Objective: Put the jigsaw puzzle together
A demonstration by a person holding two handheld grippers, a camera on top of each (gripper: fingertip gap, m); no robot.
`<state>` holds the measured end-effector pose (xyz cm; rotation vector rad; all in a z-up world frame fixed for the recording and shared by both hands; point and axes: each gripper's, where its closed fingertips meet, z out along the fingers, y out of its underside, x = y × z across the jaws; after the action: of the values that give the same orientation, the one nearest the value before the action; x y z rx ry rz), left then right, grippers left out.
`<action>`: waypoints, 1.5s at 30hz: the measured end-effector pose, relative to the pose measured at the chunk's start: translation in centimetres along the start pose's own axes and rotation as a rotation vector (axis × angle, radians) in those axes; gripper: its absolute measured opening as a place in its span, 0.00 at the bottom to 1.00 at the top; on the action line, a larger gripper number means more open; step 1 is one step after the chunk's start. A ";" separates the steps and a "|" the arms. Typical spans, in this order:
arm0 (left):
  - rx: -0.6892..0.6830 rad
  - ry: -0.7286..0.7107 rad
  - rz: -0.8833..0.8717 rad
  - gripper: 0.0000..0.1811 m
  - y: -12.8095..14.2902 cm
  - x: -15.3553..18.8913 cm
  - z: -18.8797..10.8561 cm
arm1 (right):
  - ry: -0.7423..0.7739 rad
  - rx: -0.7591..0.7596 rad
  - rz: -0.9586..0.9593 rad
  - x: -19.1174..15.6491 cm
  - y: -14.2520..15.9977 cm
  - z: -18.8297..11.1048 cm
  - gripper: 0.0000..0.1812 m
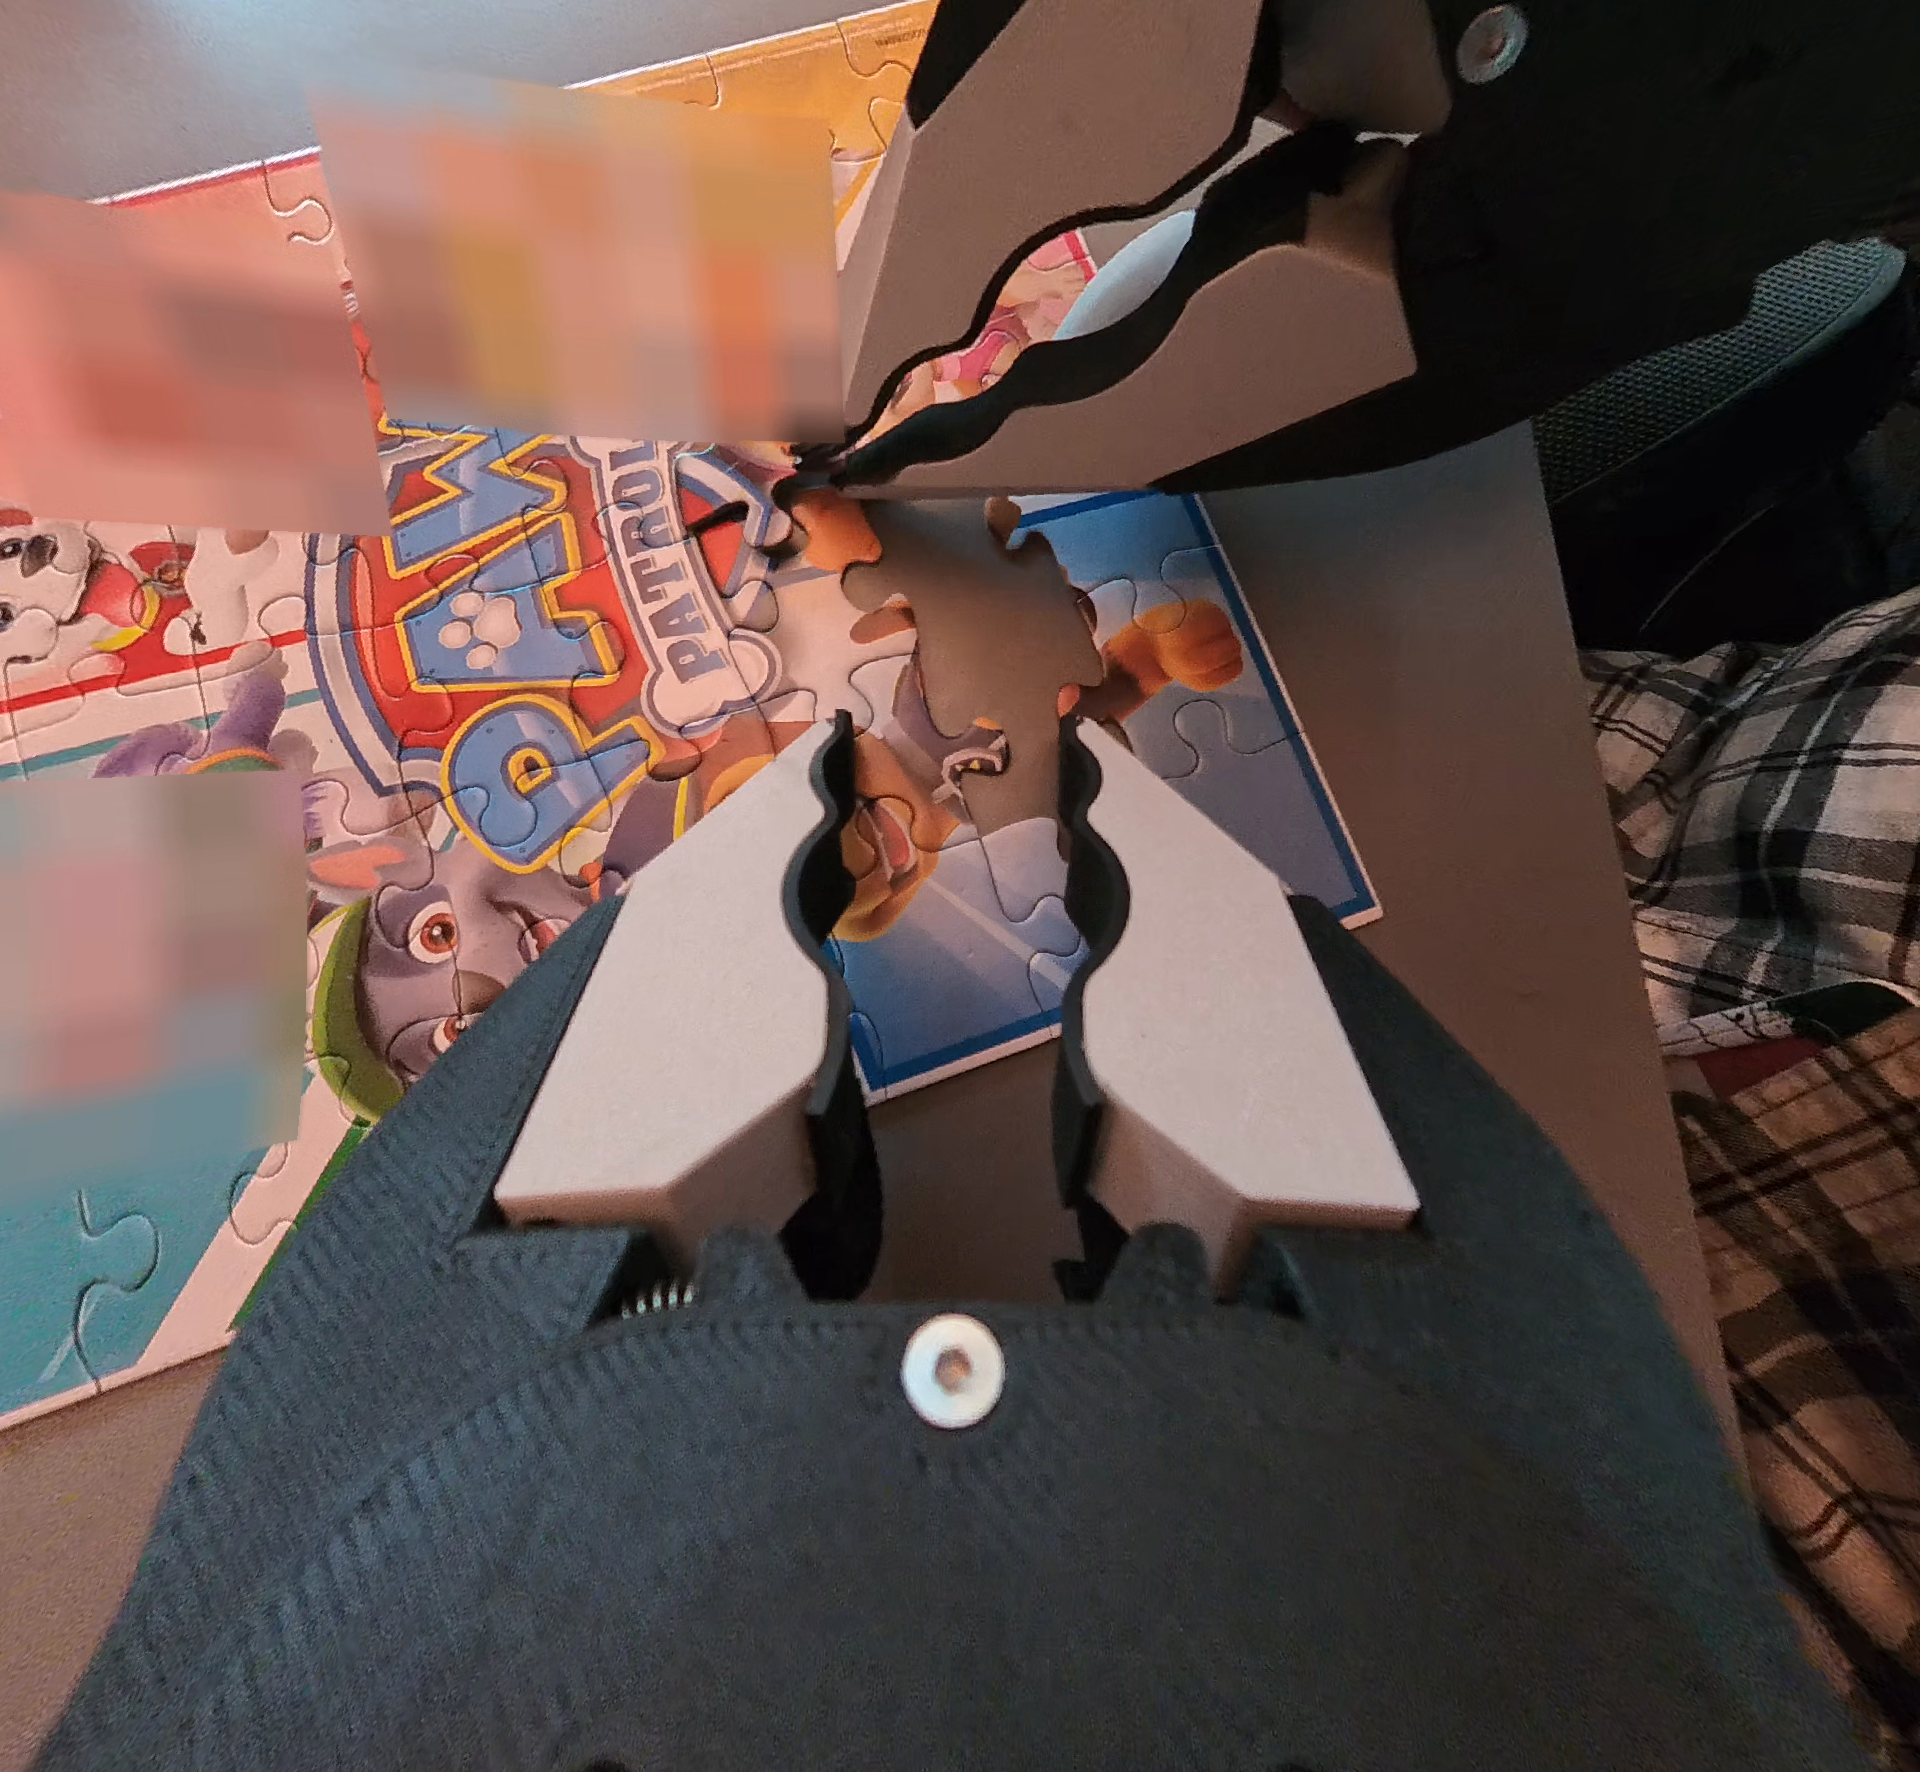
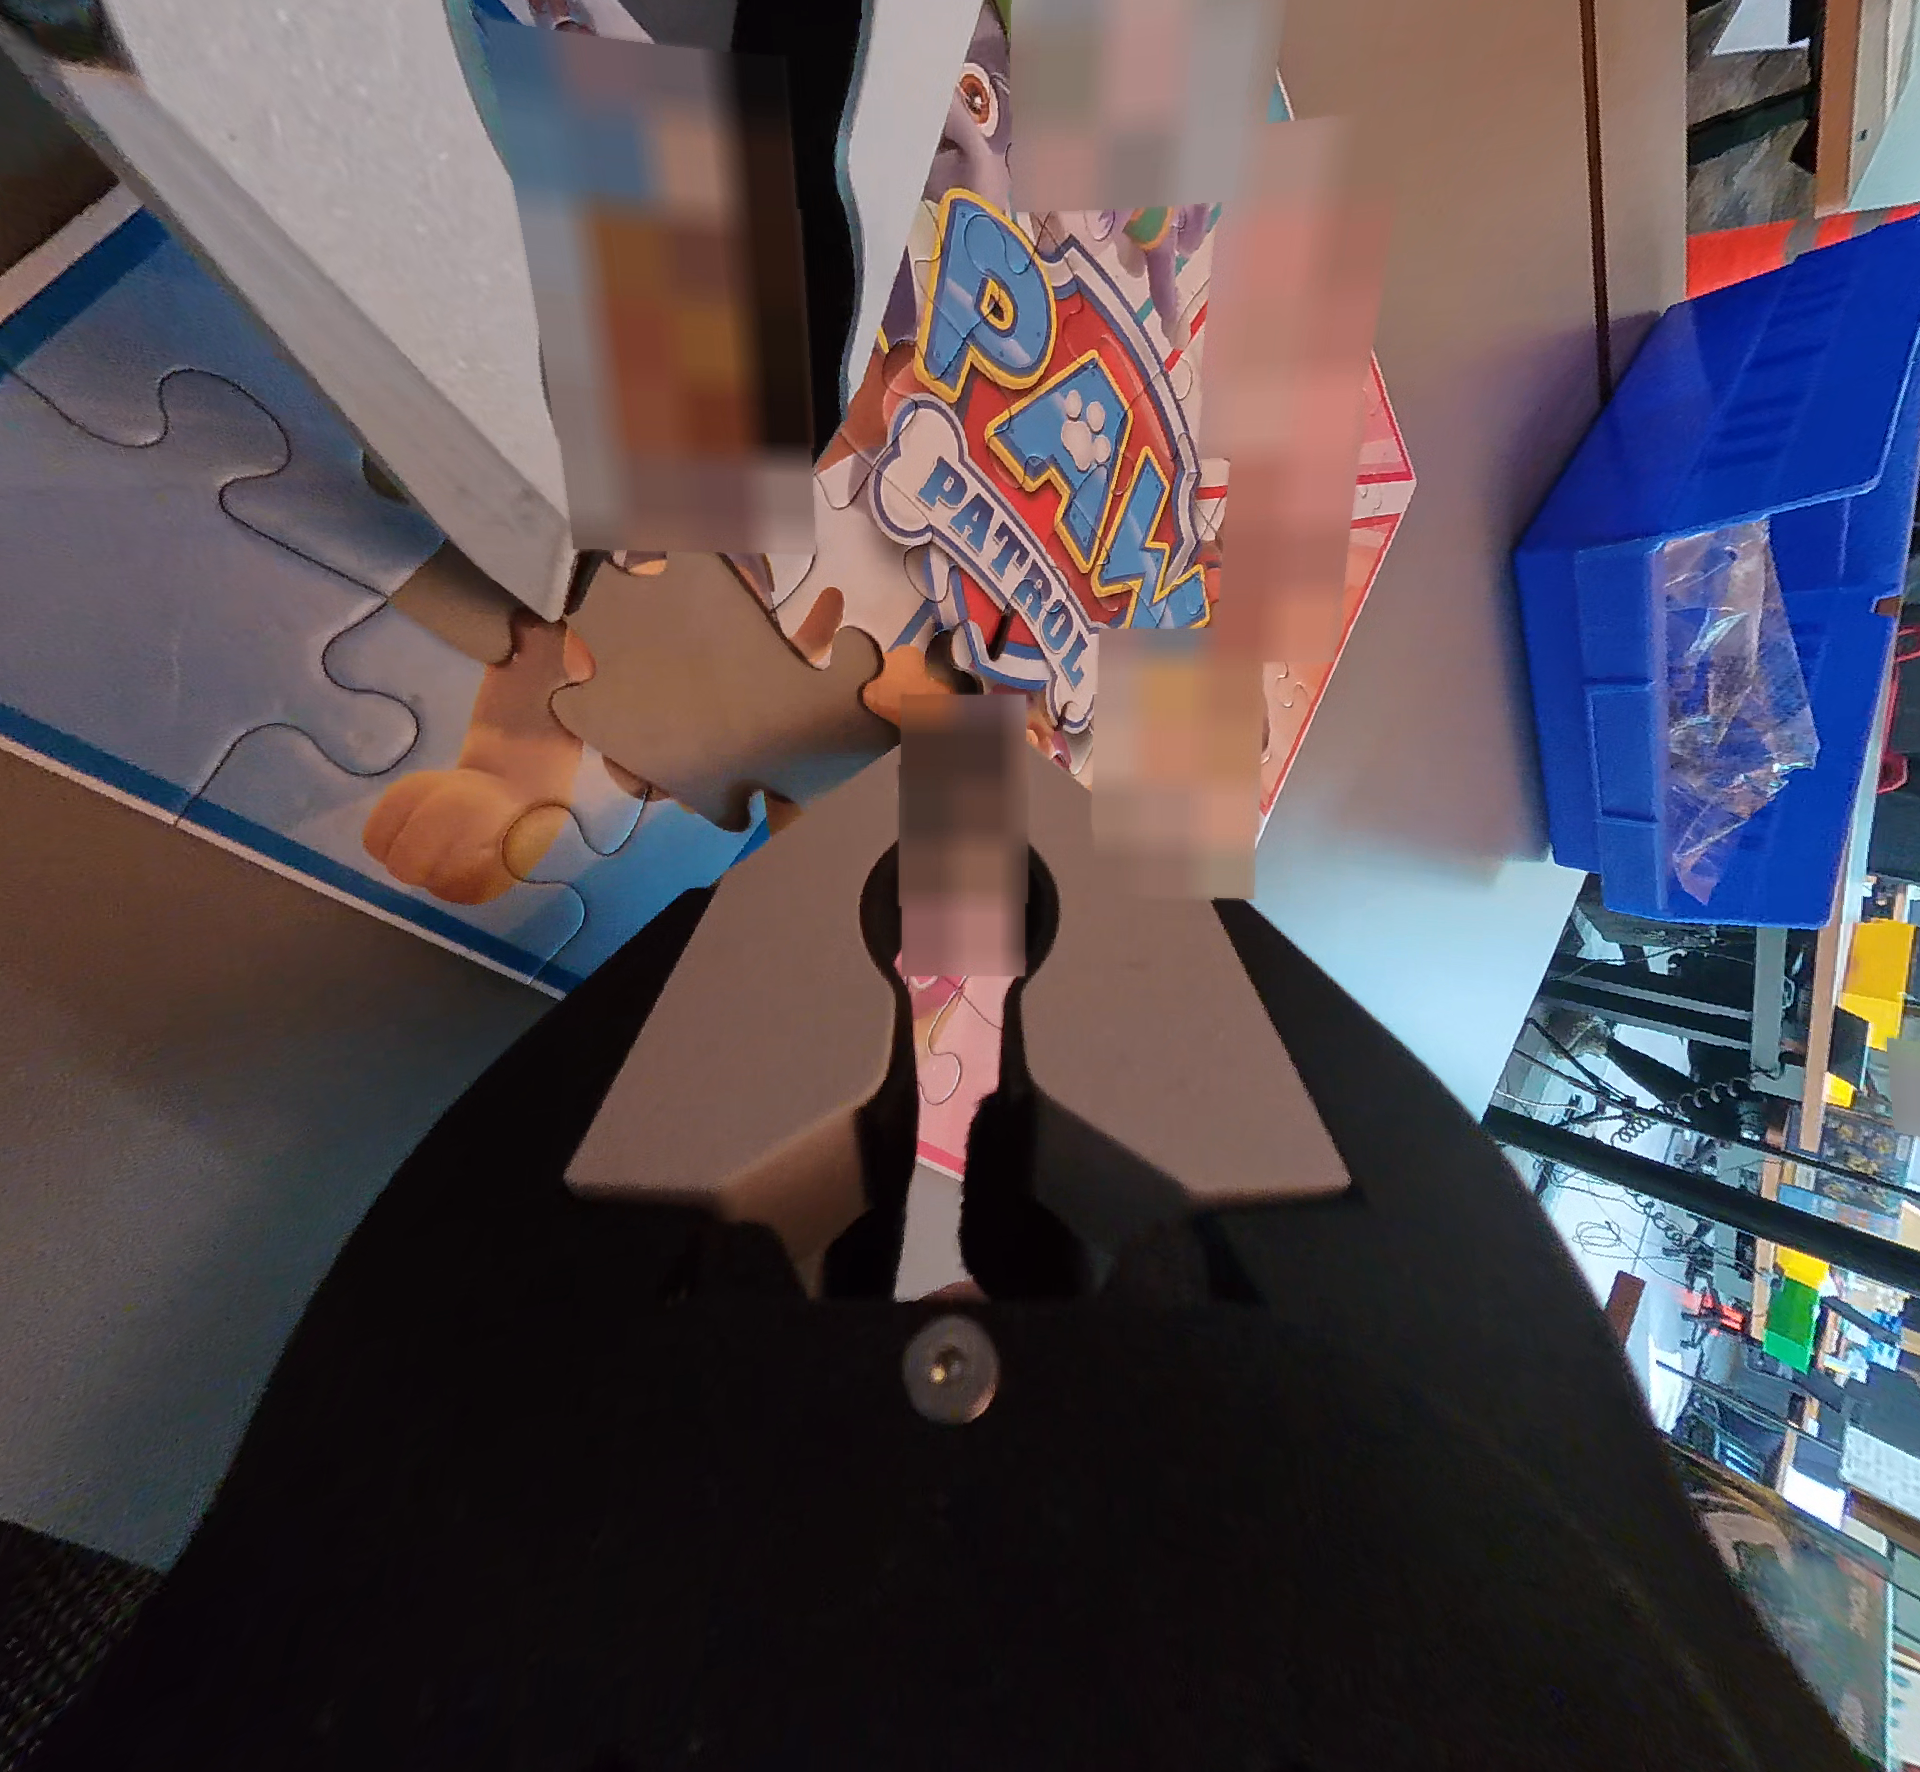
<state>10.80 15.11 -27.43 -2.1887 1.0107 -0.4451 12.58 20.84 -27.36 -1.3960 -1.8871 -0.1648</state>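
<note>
The jigsaw puzzle [image 1: 540, 621] lies flat on a grey table [image 1: 1403, 683], nearly whole, with a colourful cartoon picture. A gap [image 1: 977, 621] of about one or two pieces shows bare table near its blue corner. My left gripper [image 1: 956, 735] is open and empty, its fingertips just short of the gap. My right gripper [image 1: 831, 465] comes in from the upper right, shut, with its tips on the puzzle at the gap's far edge. I cannot tell if a piece is pinched. In the right wrist view the gap [image 2: 707, 683] lies ahead and a left finger [image 2: 312, 216] is at the upper left.
A blue bin [image 2: 1714, 579] holding a clear plastic bag [image 2: 1735, 683] stands on the table beyond the puzzle. The table edge runs close to the puzzle's blue corner [image 1: 1351, 901]. Plaid cloth [image 1: 1766, 787] and a dark mesh chair [image 1: 1714, 351] lie beyond the edge. My right fingertips sit around 6 cm from my left ones.
</note>
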 end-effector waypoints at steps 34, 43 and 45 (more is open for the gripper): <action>-0.052 0.000 0.013 0.13 -3.4 -2.3 3.4 | -0.392 0.198 0.322 2.1 2.4 1.0 0.00; -0.028 -0.216 -0.063 0.16 0.1 -3.3 -5.0 | -0.348 0.197 0.258 2.6 1.1 1.6 0.00; -0.027 -0.282 -0.114 0.17 2.6 -2.7 -8.2 | -0.326 0.270 0.264 3.2 -0.1 0.6 0.00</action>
<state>3.18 12.41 -23.51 -2.2629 0.7463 -0.1658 11.83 23.51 -25.72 -1.5309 -1.8702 0.4559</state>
